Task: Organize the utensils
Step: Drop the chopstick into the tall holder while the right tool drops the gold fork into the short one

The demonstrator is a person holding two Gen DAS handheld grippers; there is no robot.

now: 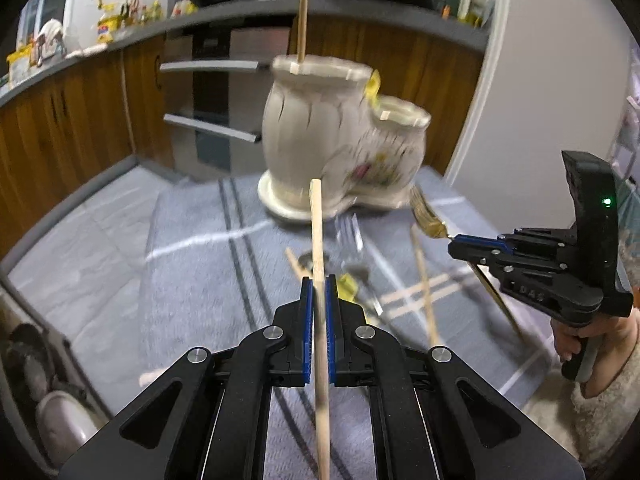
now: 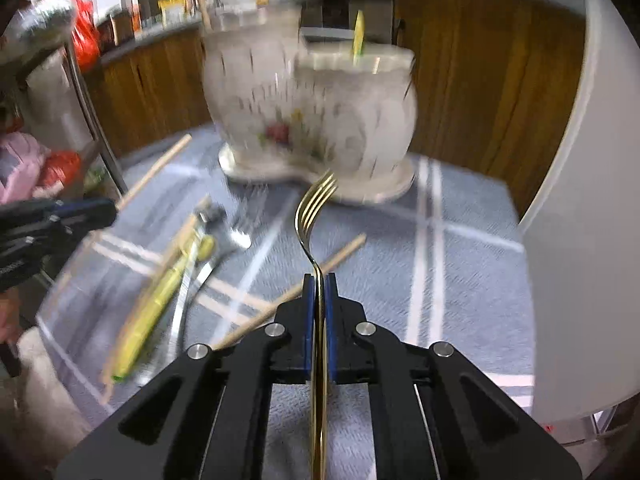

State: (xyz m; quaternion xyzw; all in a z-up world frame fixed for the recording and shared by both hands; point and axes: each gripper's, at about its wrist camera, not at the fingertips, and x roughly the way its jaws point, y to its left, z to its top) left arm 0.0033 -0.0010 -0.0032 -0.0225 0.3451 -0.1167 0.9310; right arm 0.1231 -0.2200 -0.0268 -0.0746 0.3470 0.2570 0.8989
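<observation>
Both tongs clamped: left tongs (image 1: 319,280) on chopstick (image 1: 317,232), right tongs (image 2: 319,280) on fork (image 2: 314,208).

The left tool (image 1: 319,280) is matte black, with two angular linkage arms cut through by triangular openings, round silver pivot screws at the joints, and blue pads lining its fingertips (image 1: 306,300). The right tool (image 2: 319,278) is built alike; seen from the side it shows a tall black body with a small green light, faint embossed lettering and a pistol-style handle.

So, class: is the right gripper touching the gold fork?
Touching. In the right wrist view the right gripper has its blue pads shut on the gold fork at the neck, with the tines sticking out beyond them.
</observation>
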